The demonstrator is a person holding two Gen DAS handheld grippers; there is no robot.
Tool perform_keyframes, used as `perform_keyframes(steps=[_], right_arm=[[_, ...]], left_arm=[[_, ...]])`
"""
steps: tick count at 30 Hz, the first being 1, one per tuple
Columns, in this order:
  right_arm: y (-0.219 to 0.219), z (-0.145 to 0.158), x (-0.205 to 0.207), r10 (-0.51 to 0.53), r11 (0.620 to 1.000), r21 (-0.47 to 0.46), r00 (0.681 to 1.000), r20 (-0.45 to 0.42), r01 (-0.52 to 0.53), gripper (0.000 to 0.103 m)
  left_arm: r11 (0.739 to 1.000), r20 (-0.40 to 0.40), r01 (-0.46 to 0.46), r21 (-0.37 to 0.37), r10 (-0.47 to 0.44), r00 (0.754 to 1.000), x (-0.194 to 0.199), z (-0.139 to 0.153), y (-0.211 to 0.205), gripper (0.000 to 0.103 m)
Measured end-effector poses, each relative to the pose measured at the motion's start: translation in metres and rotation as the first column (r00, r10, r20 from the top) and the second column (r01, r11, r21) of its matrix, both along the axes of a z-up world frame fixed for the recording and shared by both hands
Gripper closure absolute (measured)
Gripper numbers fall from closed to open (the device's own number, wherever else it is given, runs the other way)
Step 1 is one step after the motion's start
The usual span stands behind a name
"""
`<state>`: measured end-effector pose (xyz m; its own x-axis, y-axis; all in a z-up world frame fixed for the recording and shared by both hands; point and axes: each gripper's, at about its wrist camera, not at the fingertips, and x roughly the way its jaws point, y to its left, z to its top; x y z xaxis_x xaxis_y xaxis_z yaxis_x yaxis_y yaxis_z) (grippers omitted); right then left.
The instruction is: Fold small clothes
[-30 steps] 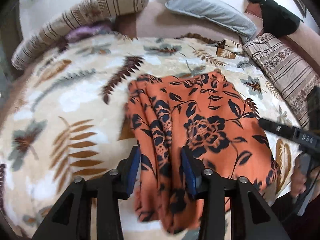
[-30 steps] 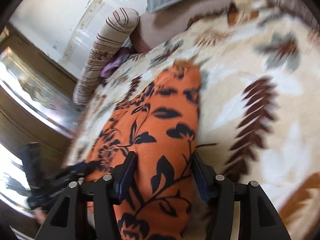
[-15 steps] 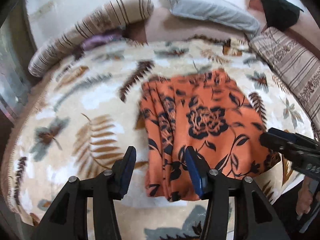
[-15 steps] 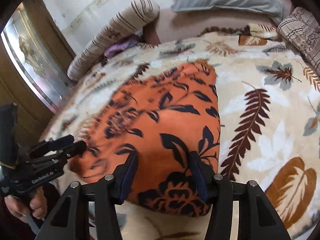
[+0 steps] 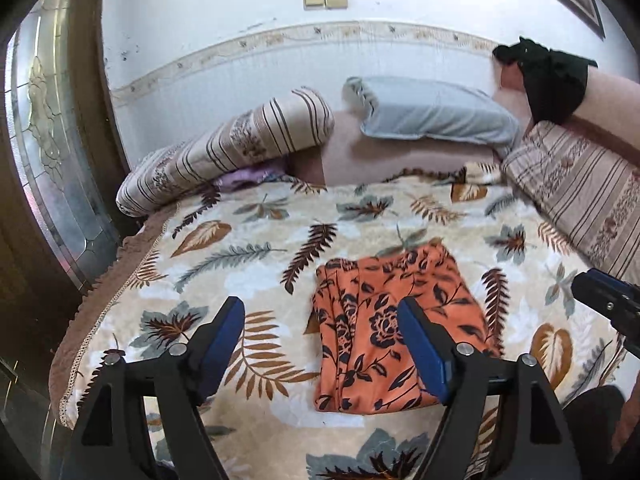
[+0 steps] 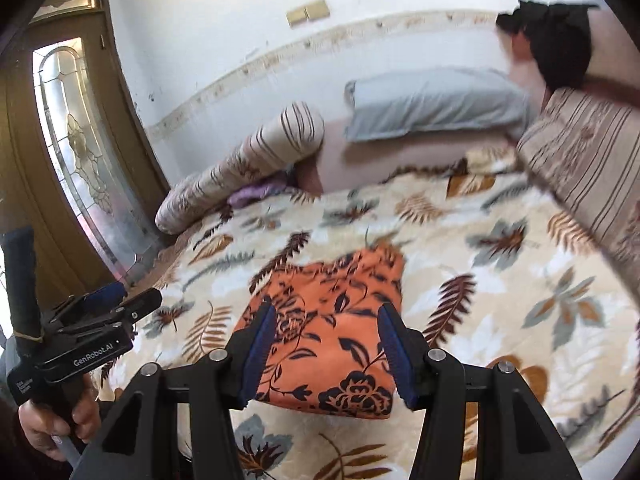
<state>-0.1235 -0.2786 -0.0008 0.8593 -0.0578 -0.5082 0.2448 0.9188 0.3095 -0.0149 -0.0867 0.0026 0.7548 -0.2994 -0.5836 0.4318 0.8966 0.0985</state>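
An orange garment with a dark floral print [image 5: 384, 320] lies folded flat on the leaf-patterned blanket [image 5: 248, 248]; it also shows in the right wrist view [image 6: 332, 320]. My left gripper [image 5: 322, 350] is open and empty, raised above the blanket, near the garment's left side. My right gripper [image 6: 326, 354] is open and empty, raised above the garment's near edge. The left gripper also shows at the left of the right wrist view [image 6: 108, 308]. Part of the right gripper shows at the right edge of the left wrist view [image 5: 608, 300].
A striped bolster [image 5: 224, 156] and a grey pillow [image 5: 432, 114] lie at the back by the wall. A striped cushion [image 5: 584, 192] lines the right side. A black cloth [image 5: 552, 76] hangs at the back right. A glass-panelled door [image 6: 80, 152] stands left.
Both grippers have let go of the garment and pulled back and up. The garment now lies flat and smaller in both views. More of the wall and door shows.
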Motion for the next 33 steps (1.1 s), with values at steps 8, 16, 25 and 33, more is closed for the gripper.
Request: perform_keyframes(steps=[8,16,25,33], right_arm=[[0.013,0.04,-0.026,-0.033,0.997,-0.062,0.998,0.054,0.036,0.046],[0.025,0.059,-0.042,-0.039,0.995,-0.082,0.995,0.096,0.048,0.044],[0.028,0.063,-0.051,-0.054,0.994,-0.088,0.993,0.109,0.064,0.044],[0.028,0.066,-0.05,-0.061,0.992,-0.099,0.992,0.112,0.072,0.044]], left_arm=[[1.0,0.054,-0.018,-0.026,0.019,0.998,-0.02,0.033,0.003,0.012],[0.998,0.096,-0.044,-0.041,0.048,0.994,-0.039,0.053,0.007,0.006],[0.996,0.135,-0.074,-0.053,0.08,0.988,-0.055,0.067,0.012,0.006],[0.994,0.135,-0.099,-0.043,0.104,0.985,-0.05,0.068,0.015,0.006]])
